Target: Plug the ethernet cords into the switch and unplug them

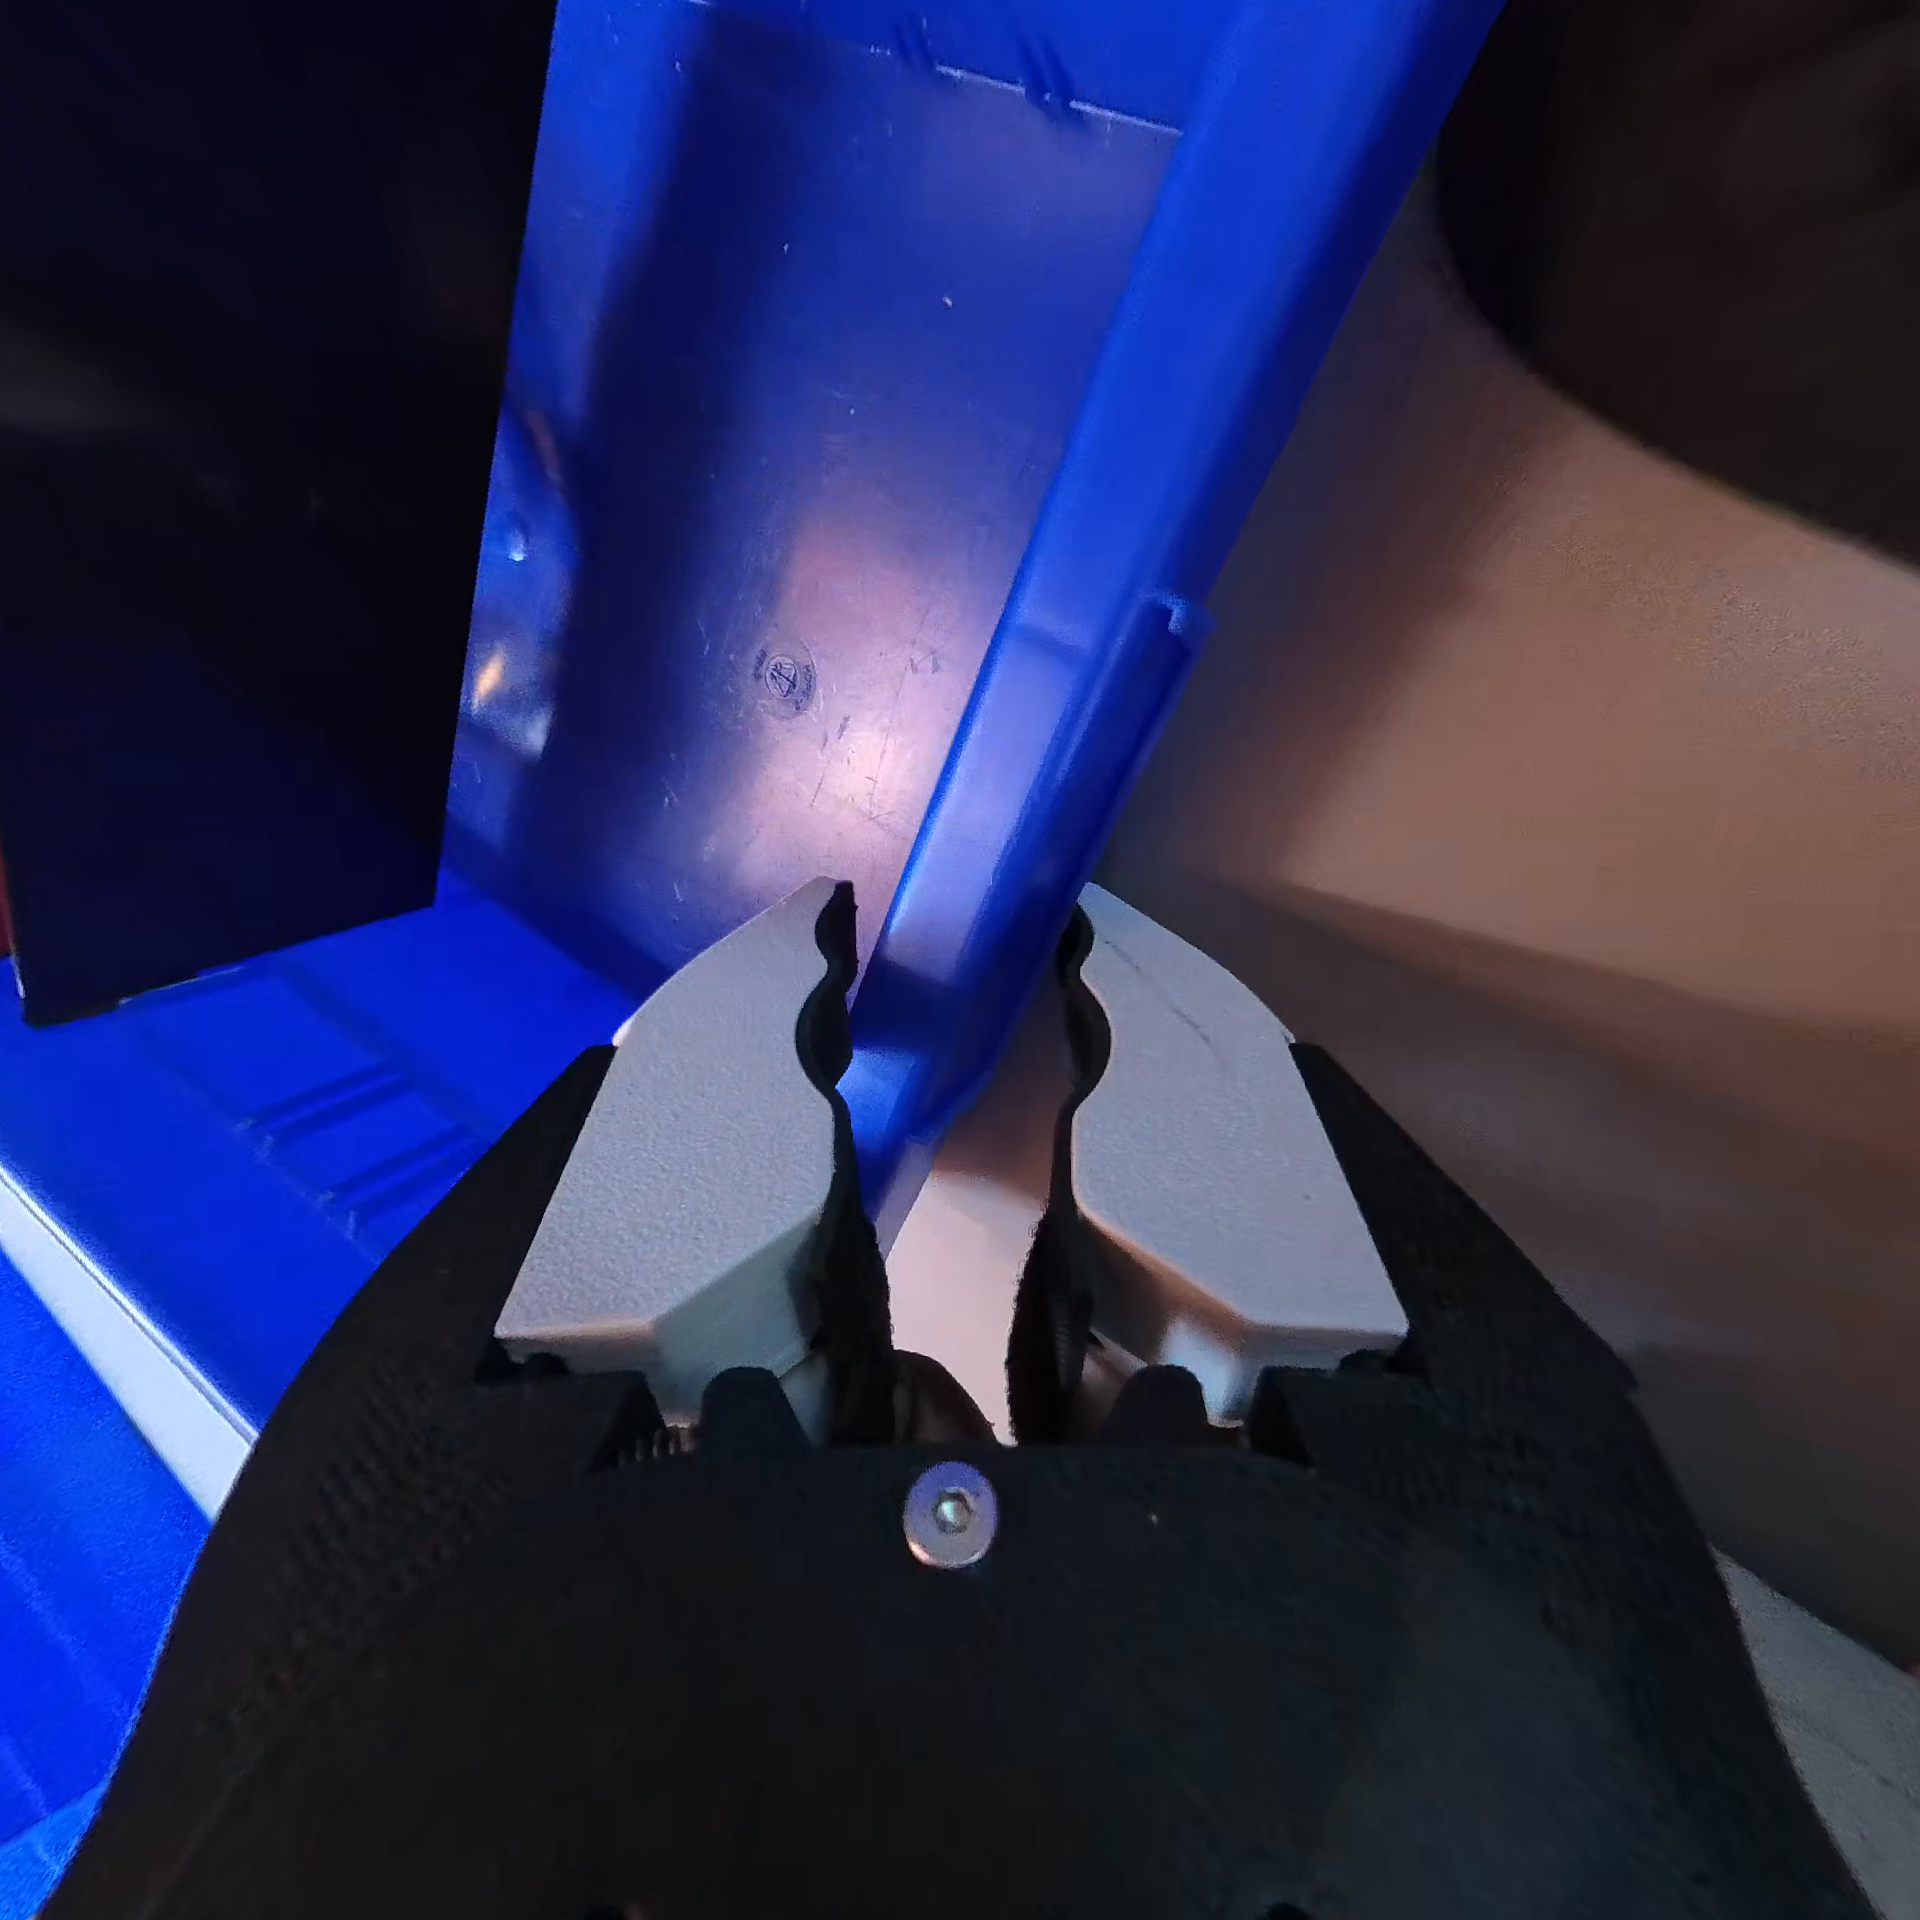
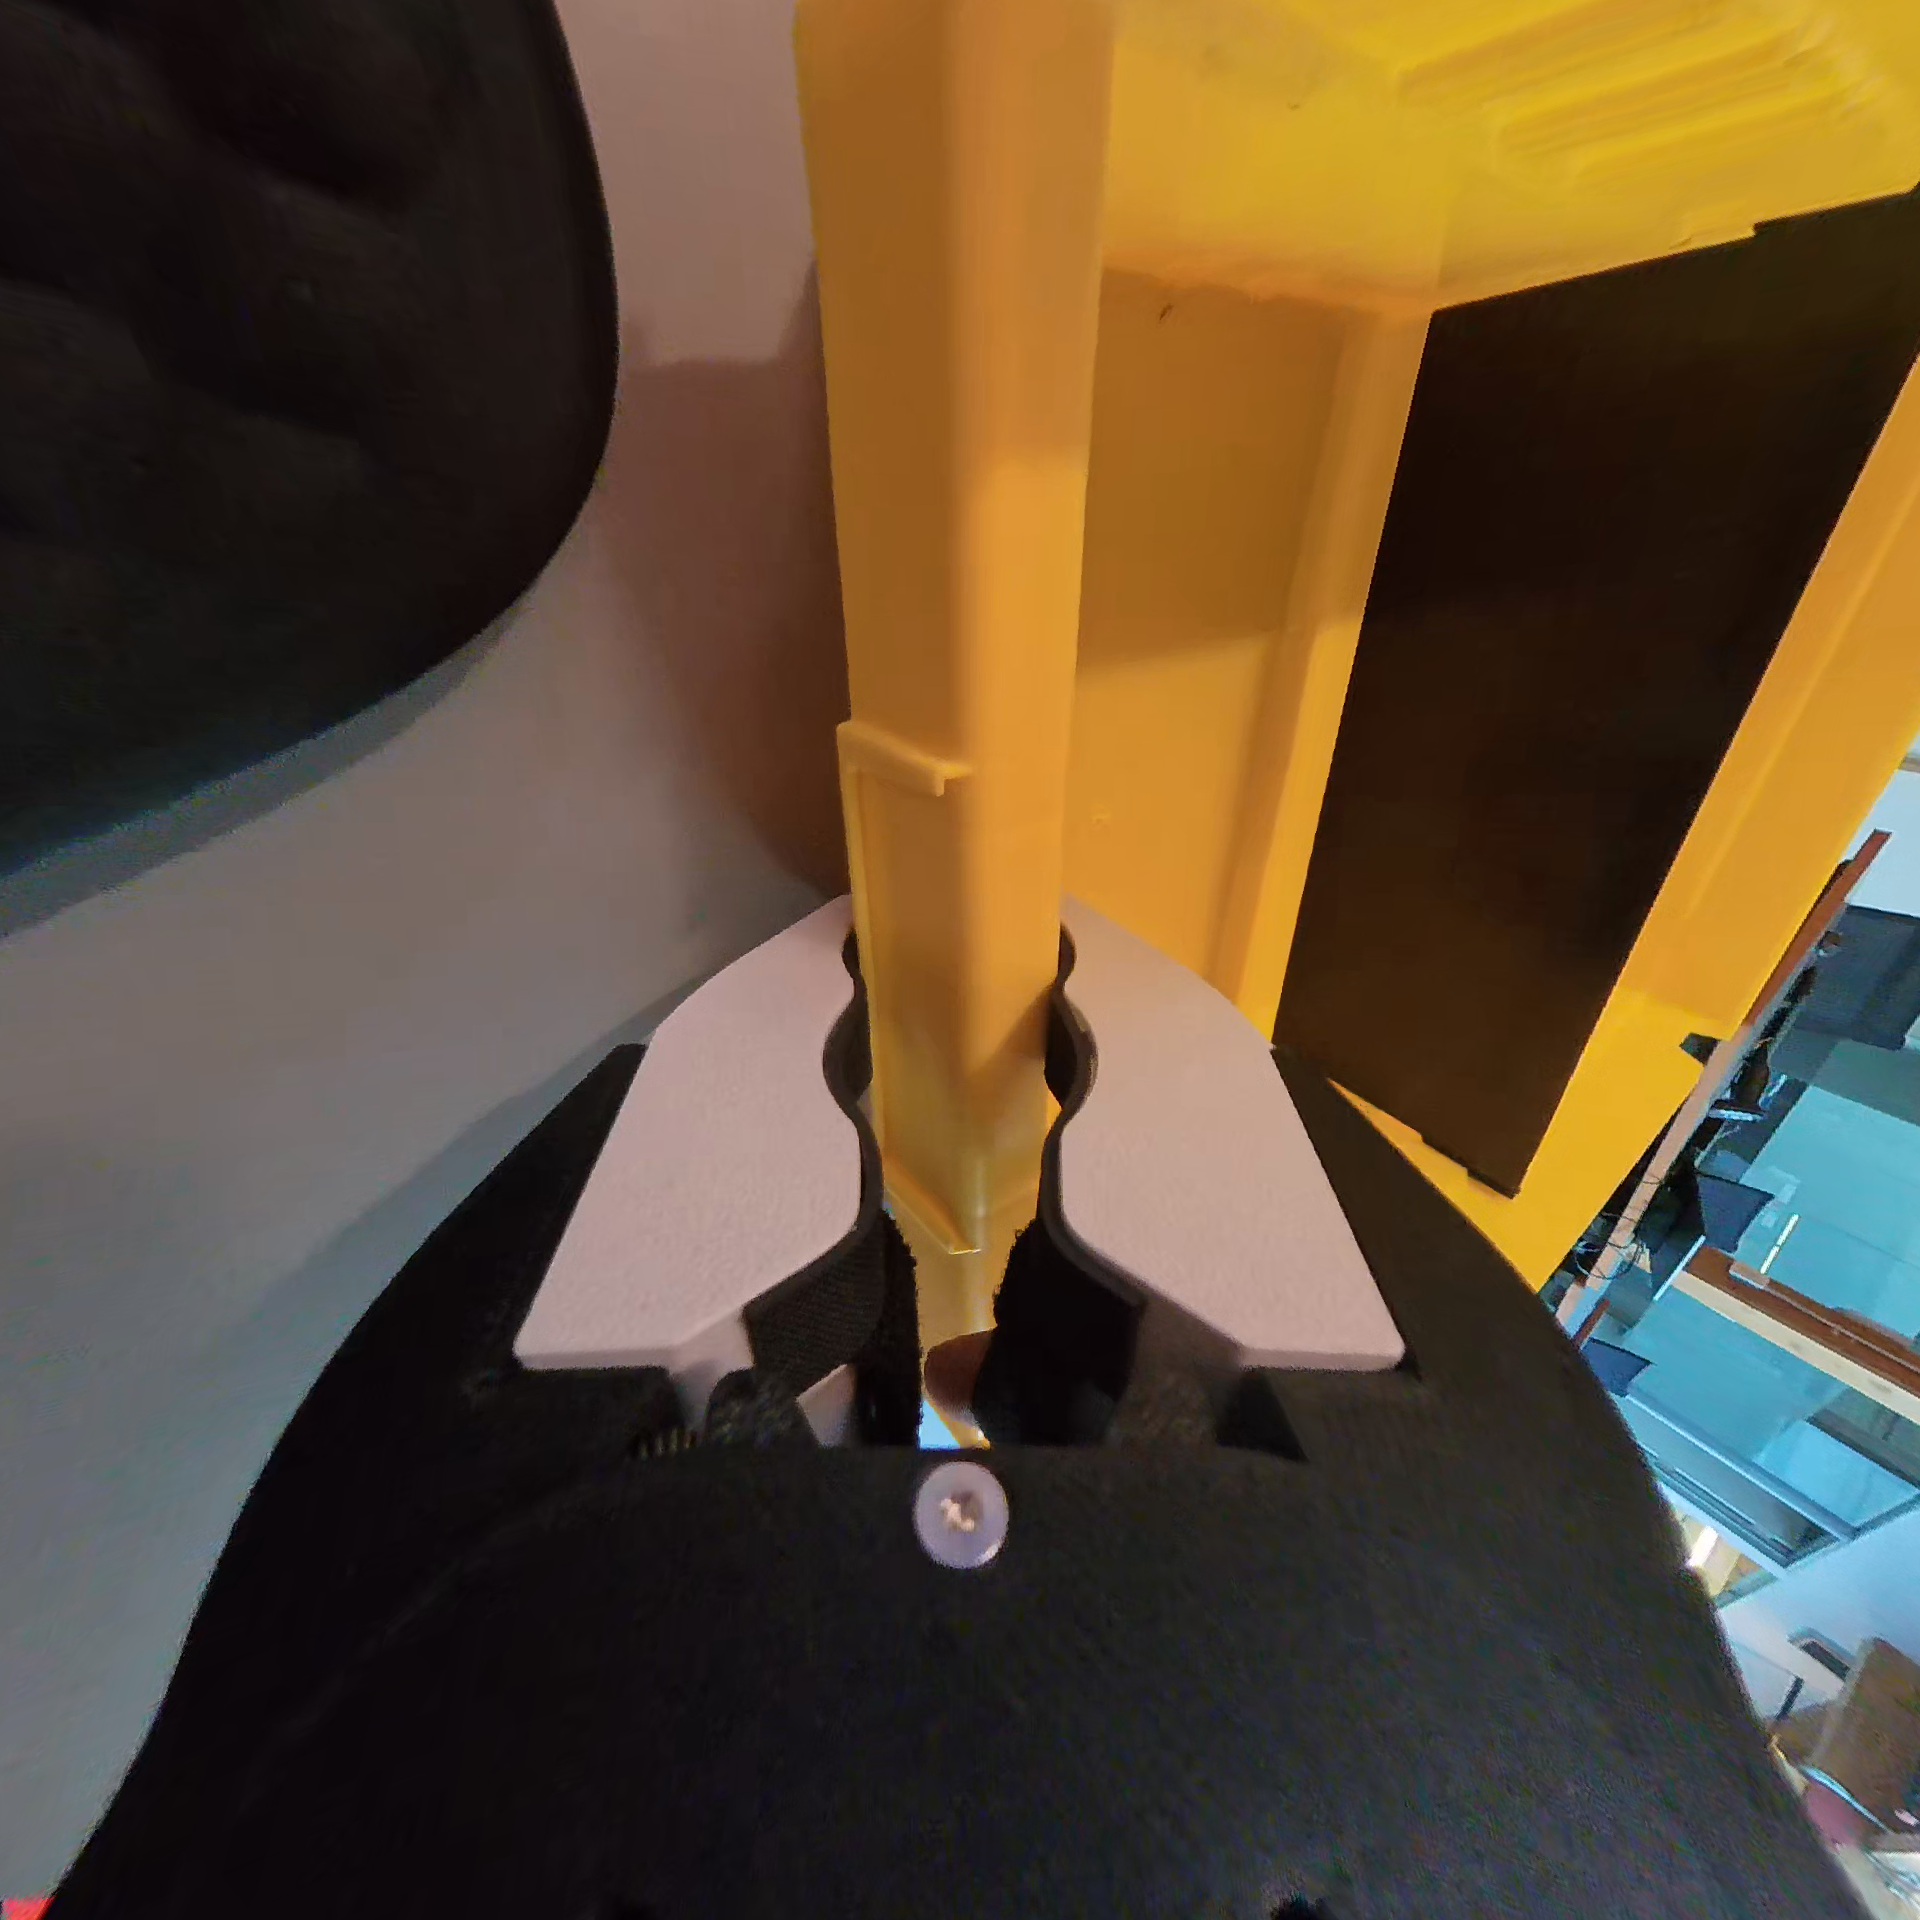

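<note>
Right gripper clamped on yellow bin rim, black panel inside

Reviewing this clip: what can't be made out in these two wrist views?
- Switch and ethernet cords: in neither view; the bins fill the frames.
- Left wrist view: the blue bin runs past the top edge; the dark panel beside it is too dim to identify.
- Right wrist view: the yellow bin is cut off at the top; the dark fabric runs off the left edge.
</note>
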A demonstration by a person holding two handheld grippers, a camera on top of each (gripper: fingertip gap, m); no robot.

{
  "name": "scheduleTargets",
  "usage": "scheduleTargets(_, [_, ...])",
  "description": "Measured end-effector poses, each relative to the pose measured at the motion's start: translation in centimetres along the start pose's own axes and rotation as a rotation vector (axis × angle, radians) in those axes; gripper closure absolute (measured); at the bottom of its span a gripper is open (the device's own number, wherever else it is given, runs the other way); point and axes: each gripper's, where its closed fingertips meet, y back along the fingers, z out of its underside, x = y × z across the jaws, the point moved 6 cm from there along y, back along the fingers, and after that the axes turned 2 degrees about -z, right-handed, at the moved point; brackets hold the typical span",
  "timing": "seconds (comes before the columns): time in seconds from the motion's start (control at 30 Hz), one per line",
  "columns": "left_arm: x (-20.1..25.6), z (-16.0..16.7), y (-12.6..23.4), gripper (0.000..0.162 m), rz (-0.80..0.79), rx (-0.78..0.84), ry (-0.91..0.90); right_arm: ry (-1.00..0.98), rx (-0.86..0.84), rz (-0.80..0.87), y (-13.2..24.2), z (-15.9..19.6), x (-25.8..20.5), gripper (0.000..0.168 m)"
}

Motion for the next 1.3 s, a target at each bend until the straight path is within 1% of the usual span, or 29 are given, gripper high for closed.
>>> scheduleTargets(0.3, [0.7,4.9,1.8,0.125,0.012,-0.035,-0.006,0.001,-0.025,0.004,0.2,1.2,-0.3,0.138])
scheduleTargets(0.53, [1.3,7.0,2.8,0.125,0.028,-0.093,0.008,0.003,-0.046,-0.005,0.4,2.2,-0.6,0.138])
scheduleTargets(0.67, [1.5,7.2,3.1,0.122,0.034,-0.07,0.057,0.009,-0.043,-0.003,0.4,2.3,-0.6,0.137])
scheduleTargets(0.73, [1.6,6.3,3.9,0.113,0.082,0.031,0.145,-0.014,-0.008,-0.007,0.6,2.2,-0.6,0.134])
scheduleTargets(0.8, [1.1,5.1,5.5,0.106,0.099,0.161,0.238,-0.071,0.067,-0.02,1.2,2.0,-0.5,0.125])
scheduleTargets(0.87, [-0.5,4.0,7.2,0.102,0.037,0.31,0.355,-0.153,0.15,-0.034,2.0,1.7,-0.2,0.115])
scheduleTargets(0.9, [-1.8,3.5,8.0,0.094,-0.016,0.387,0.437,-0.199,0.193,-0.031,2.5,1.6,0.0,0.11])
scheduleTargets(0.97, [-4.7,3.2,9.1,0.083,-0.129,0.528,0.667,-0.311,0.296,-0.014,3.4,1.1,0.7,0.096])
scheduleTargets(1.07, [-8.5,3.5,9.6,0.06,-0.233,0.71,1.015,-0.479,0.48,0.009,4.9,-0.5,1.6,0.074])
scheduleTargets(1.13, [-10.5,4.4,8.7,0.059,-0.317,0.716,1.166,-0.537,0.594,0.027,5.8,-1.9,1.9,0.07])
scheduleTargets(1.2, [-12.0,5.1,7.3,0.06,-0.379,0.666,1.217,-0.542,0.656,0.042,6.5,-3.2,1.9,0.069])
scheduleTargets(1.23, [-12.7,5.4,6.5,0.061,-0.39,0.633,1.239,-0.529,0.673,0.048,6.7,-3.9,1.8,0.07])
scheduleTargets(1.3, [-13.5,5.7,4.7,0.061,-0.333,0.555,1.267,-0.496,0.672,0.067,6.9,-4.9,1.7,0.071])
